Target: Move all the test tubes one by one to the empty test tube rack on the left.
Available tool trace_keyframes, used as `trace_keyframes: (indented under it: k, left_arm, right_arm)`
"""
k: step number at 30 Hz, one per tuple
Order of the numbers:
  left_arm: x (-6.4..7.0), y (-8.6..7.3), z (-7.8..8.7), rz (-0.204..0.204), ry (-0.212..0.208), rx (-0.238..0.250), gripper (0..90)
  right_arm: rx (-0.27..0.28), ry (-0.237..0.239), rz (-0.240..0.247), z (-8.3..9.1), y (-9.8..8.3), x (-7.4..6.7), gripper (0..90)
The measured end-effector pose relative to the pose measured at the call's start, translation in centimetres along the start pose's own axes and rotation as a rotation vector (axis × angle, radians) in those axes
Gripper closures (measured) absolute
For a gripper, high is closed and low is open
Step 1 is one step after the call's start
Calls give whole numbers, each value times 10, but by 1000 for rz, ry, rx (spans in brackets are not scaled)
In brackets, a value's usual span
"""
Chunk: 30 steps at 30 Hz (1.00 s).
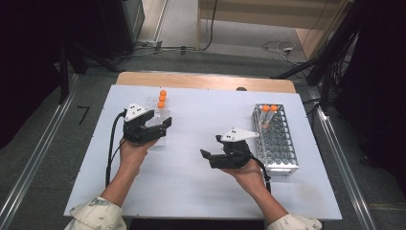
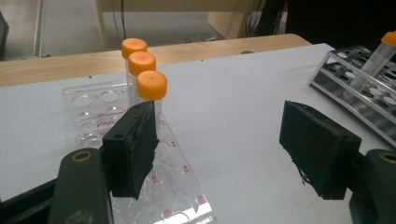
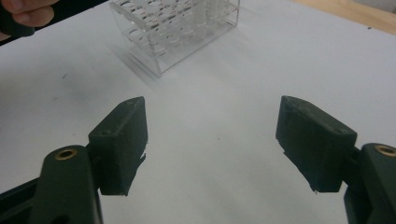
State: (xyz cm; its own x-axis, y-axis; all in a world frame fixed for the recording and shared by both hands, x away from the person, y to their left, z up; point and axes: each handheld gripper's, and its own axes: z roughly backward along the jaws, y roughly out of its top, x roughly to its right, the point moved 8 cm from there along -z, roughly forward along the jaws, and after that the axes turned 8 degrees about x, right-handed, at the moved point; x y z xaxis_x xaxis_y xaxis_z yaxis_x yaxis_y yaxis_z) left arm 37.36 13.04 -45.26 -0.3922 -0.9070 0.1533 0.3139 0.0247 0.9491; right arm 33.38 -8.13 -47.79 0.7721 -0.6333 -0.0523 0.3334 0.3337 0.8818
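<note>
Left gripper stands at the clear acrylic rack near the far left corner of the counter. Jaws apart, nothing between the pads. In the left gripper view one pad sits just in front of the nearest of three orange-capped tubes, which stand upright in a row along the rack's right side; the other pad hangs over bare counter. No contact with a tube that I can make out.

Right gripper hovers over mid-counter, jaws wide apart and empty, between the two racks. Metal rack sits near the right edge and carries two more orange-capped tubes at its far end; one leans.

Judgement: work in hand appears to be moving tubes from the acrylic rack to the metal one; three remain.

Risks from here:
- The tubes stand close together. A jaw pushed in between caps could knock a neighbour or catch two at once.
- The acrylic rack looks light and unrestrained; a sideways pull on a tube could drag or tip it.
- A grip on the cap alone, or off-centre, may let the tube swing and miss the narrow metal-rack holes.
</note>
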Motion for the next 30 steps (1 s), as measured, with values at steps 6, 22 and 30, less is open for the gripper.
trace_keyframes:
  k: [6,22,30]
  left_arm:
    - [4,1,5,-14,-17,8,285]
    - [10,-3,9,-19,-38,-4,261]
    - [11,-7,6,-24,-34,-19,236]
  right_arm:
    - [23,-31,-5,8,5,11,235]
    - [71,-201,-58,46,18,74,235]
    - [117,-304,-112,69,21,111,235]
